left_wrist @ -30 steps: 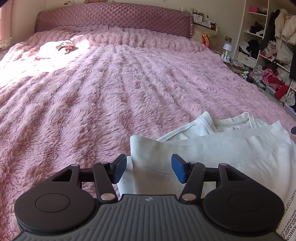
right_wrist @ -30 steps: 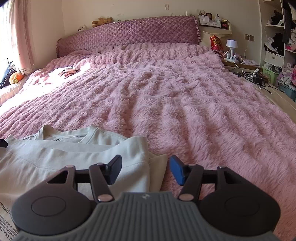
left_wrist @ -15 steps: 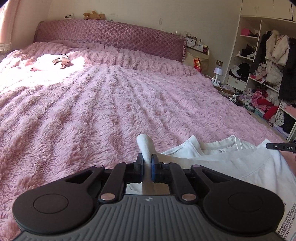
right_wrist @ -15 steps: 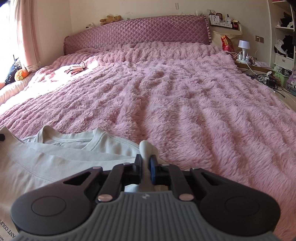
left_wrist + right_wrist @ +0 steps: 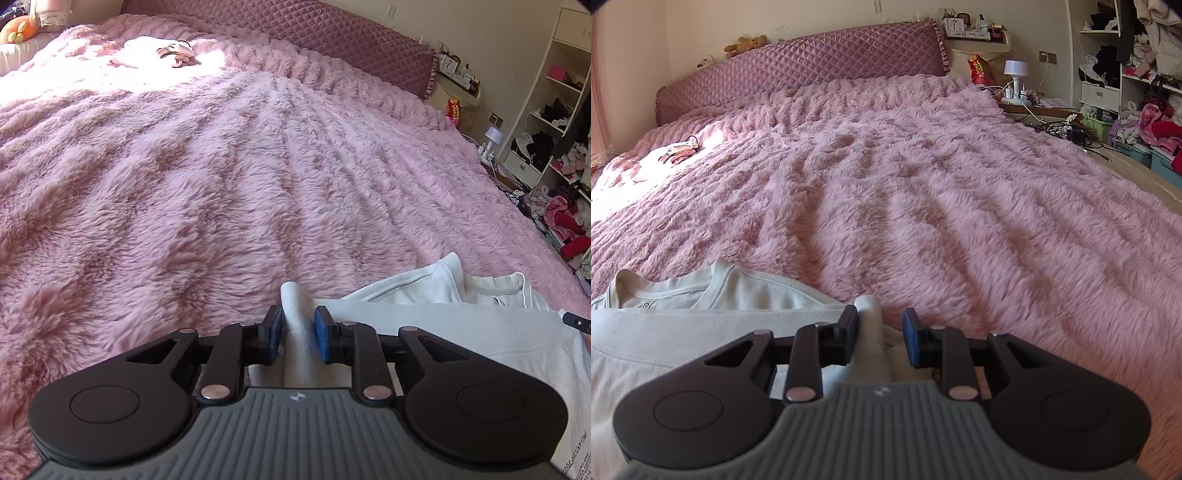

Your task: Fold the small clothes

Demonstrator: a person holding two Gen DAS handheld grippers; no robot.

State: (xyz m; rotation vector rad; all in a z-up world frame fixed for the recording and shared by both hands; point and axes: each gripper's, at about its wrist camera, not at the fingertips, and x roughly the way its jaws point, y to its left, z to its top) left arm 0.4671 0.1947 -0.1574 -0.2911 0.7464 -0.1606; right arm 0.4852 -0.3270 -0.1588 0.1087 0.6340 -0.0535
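A pale white T-shirt [image 5: 461,317] lies partly folded on the pink fluffy bedspread [image 5: 221,184], its collar toward the headboard. It also shows in the right wrist view [image 5: 701,325]. My left gripper [image 5: 298,334] stands at the shirt's left edge, its jaws parted a little, with a raised fold of the fabric [image 5: 295,332] between the blue pads. My right gripper [image 5: 880,336] stands at the shirt's right edge, jaws parted wider, with a fold of fabric [image 5: 870,332] resting against the left pad.
A small pink and white garment [image 5: 155,53] lies far up the bed in sunlight. The quilted headboard [image 5: 812,66] is at the back. A bedside shelf with a lamp [image 5: 1015,77], cables and cluttered clothes shelves [image 5: 1137,92] stand to the right.
Both grippers closed on the shirt's edges and lifted them half a second ago. Now both have parted their jaws and the fabric folds stand loose between the pads.
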